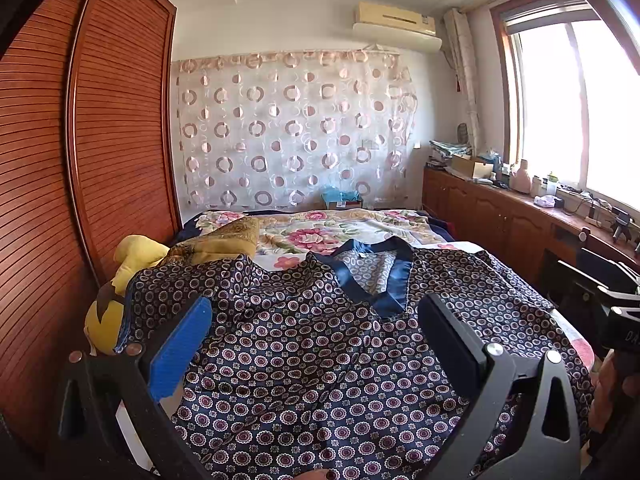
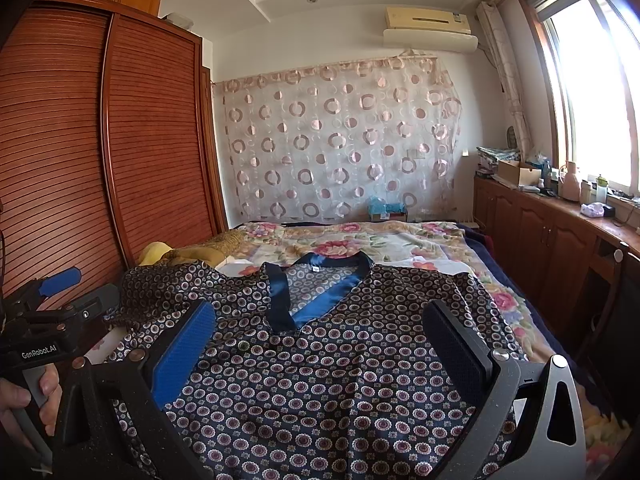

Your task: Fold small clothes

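A navy patterned pajama top (image 1: 320, 360) with a blue satin V-neck collar (image 1: 376, 280) lies spread front-up on the floral bedspread (image 1: 320, 232), its left sleeve rumpled near a yellow plush toy (image 1: 120, 292). The left gripper (image 1: 316, 344) and right gripper (image 2: 320, 352) both hover over it with fingers wide apart, holding nothing, though whether they touch the cloth is hard to tell.

Left gripper (image 1: 316, 312), right gripper (image 2: 320, 316): black frames, silver screws, one blue ribbed pad (image 2: 182, 354), one black; white "GenRobot.AI" lettering on handle.
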